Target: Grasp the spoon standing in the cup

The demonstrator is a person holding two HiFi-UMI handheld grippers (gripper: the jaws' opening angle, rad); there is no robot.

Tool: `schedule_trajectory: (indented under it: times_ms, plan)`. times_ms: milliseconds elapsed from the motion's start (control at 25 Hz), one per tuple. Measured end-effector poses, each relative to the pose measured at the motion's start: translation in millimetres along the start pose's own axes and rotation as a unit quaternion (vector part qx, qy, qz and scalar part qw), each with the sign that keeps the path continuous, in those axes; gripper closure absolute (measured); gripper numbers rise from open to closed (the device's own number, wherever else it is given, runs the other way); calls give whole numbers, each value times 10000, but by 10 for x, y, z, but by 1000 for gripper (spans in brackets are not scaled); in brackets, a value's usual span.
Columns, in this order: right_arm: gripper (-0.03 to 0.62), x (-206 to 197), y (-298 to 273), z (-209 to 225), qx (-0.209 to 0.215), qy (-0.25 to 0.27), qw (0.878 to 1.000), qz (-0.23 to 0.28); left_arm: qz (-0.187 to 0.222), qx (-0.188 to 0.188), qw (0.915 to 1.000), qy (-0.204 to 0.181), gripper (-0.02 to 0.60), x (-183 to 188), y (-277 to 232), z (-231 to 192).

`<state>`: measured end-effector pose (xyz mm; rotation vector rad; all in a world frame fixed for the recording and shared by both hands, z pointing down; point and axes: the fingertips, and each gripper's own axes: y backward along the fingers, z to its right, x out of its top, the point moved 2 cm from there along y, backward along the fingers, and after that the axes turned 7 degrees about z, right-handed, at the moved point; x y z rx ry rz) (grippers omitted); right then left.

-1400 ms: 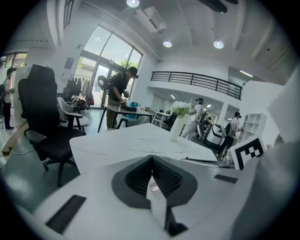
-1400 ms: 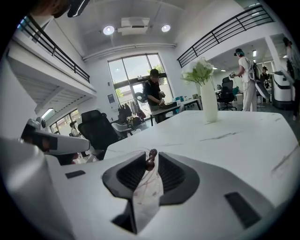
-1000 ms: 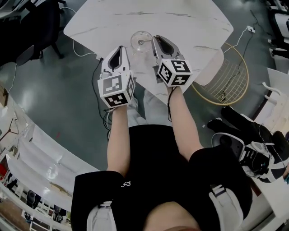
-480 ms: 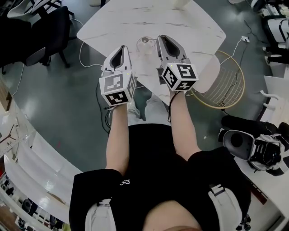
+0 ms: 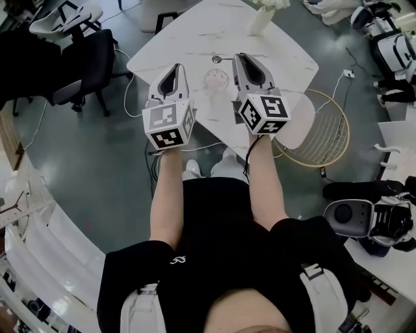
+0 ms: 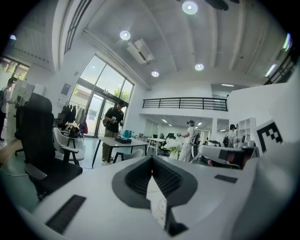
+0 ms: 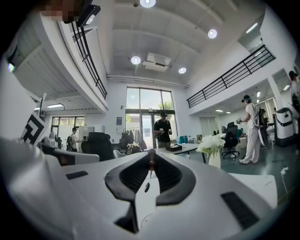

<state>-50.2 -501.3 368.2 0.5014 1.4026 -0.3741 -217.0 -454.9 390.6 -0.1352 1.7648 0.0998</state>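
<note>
A person in a black top is standing at the near edge of a white marble table, holding a gripper in each hand over it. A black chair is sitting at the table's left and a vase of white flowers is standing at its far side. The right gripper is clamping its jaw tips on the handle of the spoon, which is hanging thin and dark below the pads in the right gripper view. From the head view the spoon is showing just past the far rim of the clear cup; whether it is clear of the cup cannot be told. The cup is standing on the table between the two grippers. The left gripper is hovering just left of the cup, its jaws together on nothing.
</note>
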Motion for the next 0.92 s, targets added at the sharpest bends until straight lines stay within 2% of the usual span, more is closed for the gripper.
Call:
schedule_trajectory:
  times_ms: [200,400,920]
  plan:
    - [548,203,-19,-87,65,129,9996,241,266,-130,9995,-120,566,253,-18,9]
    - [548,315,-7,-62,56,243,9992,297,340,-203,9991,-162,566,347,-45,58]
    - [548,316,-96,-93,105,427,9987,244,330,-225,9992,-74,566,318,-120,-18]
